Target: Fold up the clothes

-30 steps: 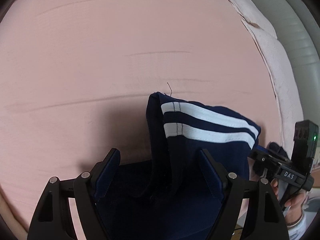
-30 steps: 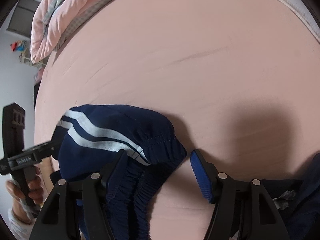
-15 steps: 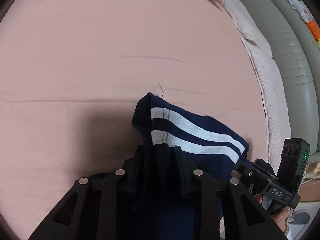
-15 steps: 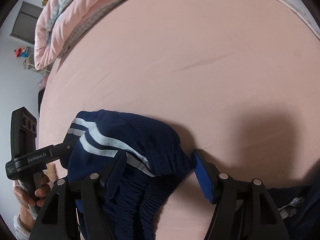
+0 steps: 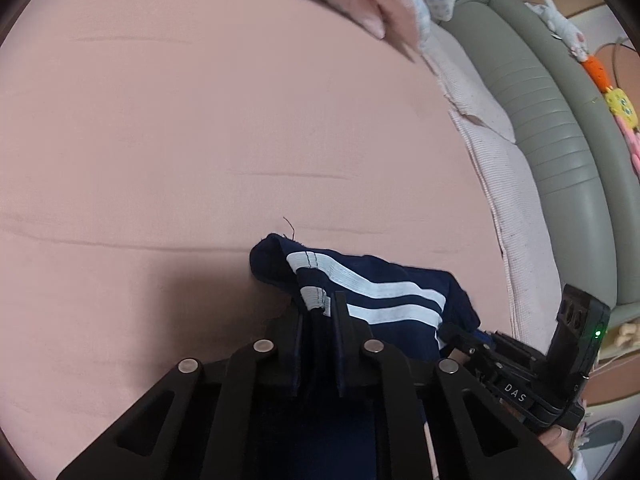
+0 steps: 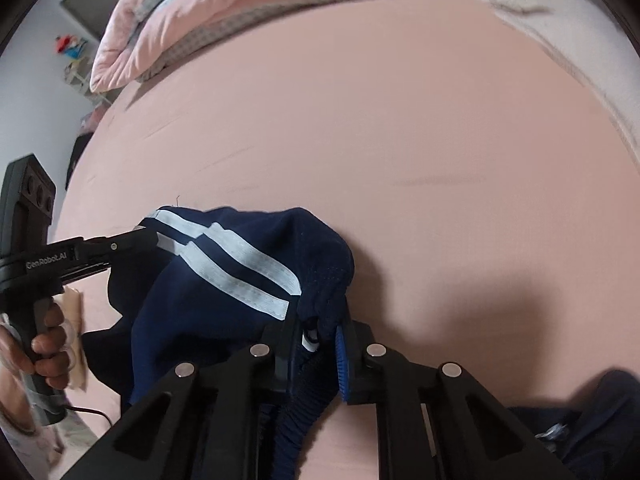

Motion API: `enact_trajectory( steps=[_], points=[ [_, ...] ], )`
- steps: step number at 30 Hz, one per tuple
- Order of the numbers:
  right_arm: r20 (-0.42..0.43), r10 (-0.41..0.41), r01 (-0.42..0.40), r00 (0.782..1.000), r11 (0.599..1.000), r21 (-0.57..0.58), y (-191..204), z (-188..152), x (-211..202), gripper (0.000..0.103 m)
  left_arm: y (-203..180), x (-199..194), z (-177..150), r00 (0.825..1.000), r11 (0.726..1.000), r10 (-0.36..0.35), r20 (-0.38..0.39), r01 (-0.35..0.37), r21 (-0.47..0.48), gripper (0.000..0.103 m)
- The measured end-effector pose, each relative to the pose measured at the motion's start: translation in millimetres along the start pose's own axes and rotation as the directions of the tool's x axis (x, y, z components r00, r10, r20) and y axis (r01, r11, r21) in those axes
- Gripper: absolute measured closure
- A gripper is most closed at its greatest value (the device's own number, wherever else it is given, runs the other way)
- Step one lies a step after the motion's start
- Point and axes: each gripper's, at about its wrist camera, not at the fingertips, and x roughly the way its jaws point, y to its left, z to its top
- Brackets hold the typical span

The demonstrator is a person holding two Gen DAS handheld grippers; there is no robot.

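Observation:
A navy garment (image 5: 400, 276) with two white stripes lies bunched on the pink bedsheet (image 5: 200, 140). My left gripper (image 5: 318, 300) is shut on its striped hem edge, and the cloth is pinched between the pads. In the right wrist view the same garment (image 6: 224, 304) hangs between both tools. My right gripper (image 6: 318, 326) is closing its jaws, and they press on the elastic waistband between them. The left gripper (image 6: 146, 236) shows at the left, held by a hand (image 6: 48, 332). The right gripper's body (image 5: 520, 380) shows at the lower right of the left wrist view.
A folded pink quilt (image 6: 200, 12) lies at the far end of the bed. A grey-green padded bed frame (image 5: 560, 152) runs along the right side. Another dark garment (image 6: 592, 420) lies at the near right.
Both grippers went from open around the garment to closed on it, the left first and the right after. Both views have tilted up and the cloth is slightly raised.

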Motion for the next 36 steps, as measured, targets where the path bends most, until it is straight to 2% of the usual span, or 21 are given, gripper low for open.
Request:
enact_trajectory(
  steps=[4,8,19,21,24,26,28,29,30,31,32,33,34,36],
  points=[
    [0.050,-0.039,0.042,0.998,0.998,-0.050,12.6,14.7,-13.5,0.091,-4.7,-11.2,3.0,0.999,1.000,-0.022,0.038,0.021,0.019,0.095],
    [0.073,-0.063,0.067,0.995,0.996,-0.053,16.4,27.8,-20.1,0.091,-3.5,-26.6,15.9,0.996,0.999,-0.046,0.081,0.045,0.006,0.096],
    [0.081,-0.123,0.125,0.989,0.992,-0.025,6.0,33.6,-31.4,0.091,-19.1,-55.3,49.3,0.973,0.993,-0.114,0.201,0.113,0.015,0.096],
    [0.076,-0.134,0.136,0.988,0.991,-0.020,3.7,34.2,-31.9,0.091,-17.9,-59.6,50.2,0.973,0.992,-0.125,0.196,0.125,0.011,0.096],
    [0.057,-0.159,0.161,0.986,0.987,-0.026,7.0,38.0,-22.0,0.090,-17.8,-56.7,48.4,0.980,0.995,-0.096,0.176,0.092,0.030,0.096],
    [0.037,-0.191,0.192,0.981,0.981,-0.039,5.7,35.2,-19.9,0.081,-18.9,-48.4,48.3,0.986,0.998,-0.064,0.153,0.061,0.029,0.096],
    [0.029,-0.210,0.211,0.977,0.977,-0.040,4.5,32.9,-20.3,0.060,-15.0,-47.0,45.2,0.990,0.999,-0.041,0.132,0.039,0.020,0.095],
    [0.025,-0.220,0.220,0.975,0.975,-0.040,3.8,31.7,-20.6,0.055,-12.7,-45.8,43.3,0.993,1.000,-0.010,0.120,0.009,0.009,0.094],
    [0.024,-0.218,0.219,0.976,0.975,-0.041,3.6,30.8,-21.8,0.047,-13.1,-42.9,42.8,0.995,1.000,0.016,0.102,-0.016,0.007,0.089],
    [0.030,-0.198,0.199,0.980,0.979,-0.042,4.5,30.7,-24.8,0.041,-13.4,-40.0,42.4,0.996,0.999,0.041,0.084,-0.042,0.005,0.078],
    [0.034,-0.190,0.192,0.981,0.981,-0.044,5.9,31.0,-26.9,0.040,-11.9,-42.0,39.8,0.996,0.999,0.047,0.076,-0.048,0.009,0.069],
    [0.036,-0.182,0.184,0.983,0.982,-0.045,6.7,31.1,-29.3,0.039,-10.3,-44.0,37.2,0.996,0.998,0.053,0.068,-0.054,0.013,0.048],
    [0.036,-0.174,0.175,0.984,0.983,-0.047,5.9,30.3,-32.0,0.039,-8.7,-46.0,34.6,0.996,0.998,0.059,0.060,-0.060,0.017,0.039],
    [0.035,-0.157,0.158,0.987,0.986,-0.050,4.3,28.8,-37.6,0.039,-10.6,-45.8,32.9,0.997,0.998,0.059,0.052,-0.060,0.015,0.039]
  ],
)
